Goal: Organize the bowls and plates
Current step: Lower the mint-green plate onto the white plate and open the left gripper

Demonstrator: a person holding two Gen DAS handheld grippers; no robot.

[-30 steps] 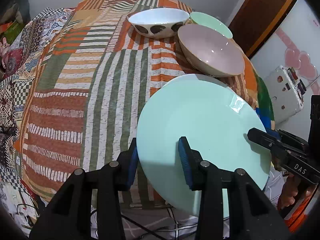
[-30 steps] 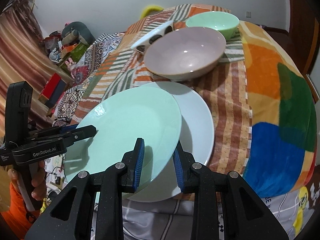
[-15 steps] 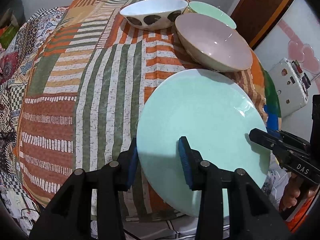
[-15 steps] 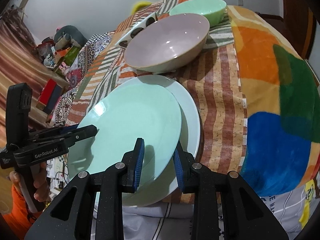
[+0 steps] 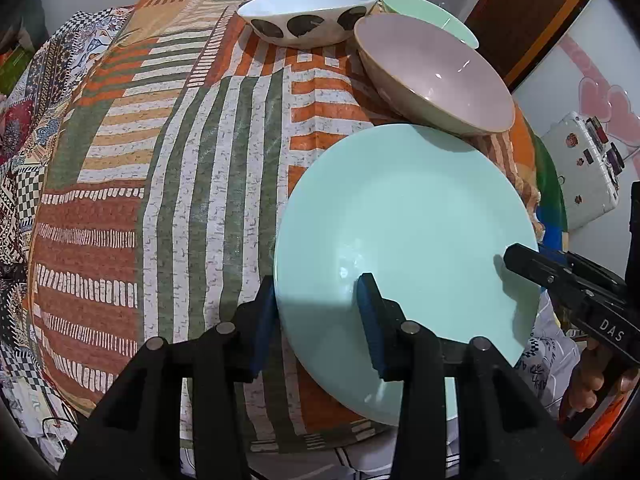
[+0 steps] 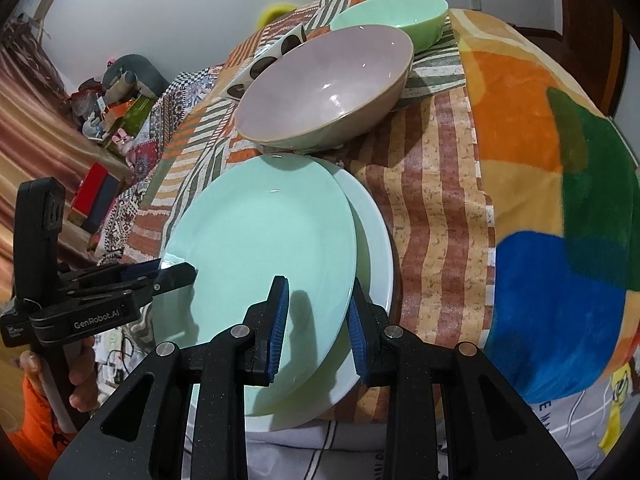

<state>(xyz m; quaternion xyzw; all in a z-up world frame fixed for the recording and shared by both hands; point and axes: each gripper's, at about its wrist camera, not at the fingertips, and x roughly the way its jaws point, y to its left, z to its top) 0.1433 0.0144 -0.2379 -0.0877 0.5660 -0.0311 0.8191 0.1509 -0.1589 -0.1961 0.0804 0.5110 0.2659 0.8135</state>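
Observation:
A mint green plate (image 5: pixel 408 232) (image 6: pixel 260 240) hangs slightly tilted just above a white plate (image 6: pixel 374 236), which rests on the patterned cloth. My left gripper (image 5: pixel 318 292) is shut on the green plate's left rim. It also shows in the right wrist view, as the left gripper (image 6: pixel 176 274). My right gripper (image 6: pixel 318 292) is shut on the opposite rim, and it appears in the left wrist view as the right gripper (image 5: pixel 516 258). Behind the plates sit a pink bowl (image 5: pixel 436 76) (image 6: pixel 320 88), a white bowl with dark spots (image 5: pixel 308 16) and a green bowl (image 6: pixel 392 16).
A striped patchwork cloth (image 5: pixel 180 184) covers the table, with an orange, green and blue blanket (image 6: pixel 540 184) on its right side. A white box with stickers (image 5: pixel 584 172) stands beyond the table edge. Cluttered boxes and toys (image 6: pixel 116 120) lie off to the left.
Both grippers have carried the green plate down and onward over the white plate, which the left wrist view no longer shows. The bowls have not moved.

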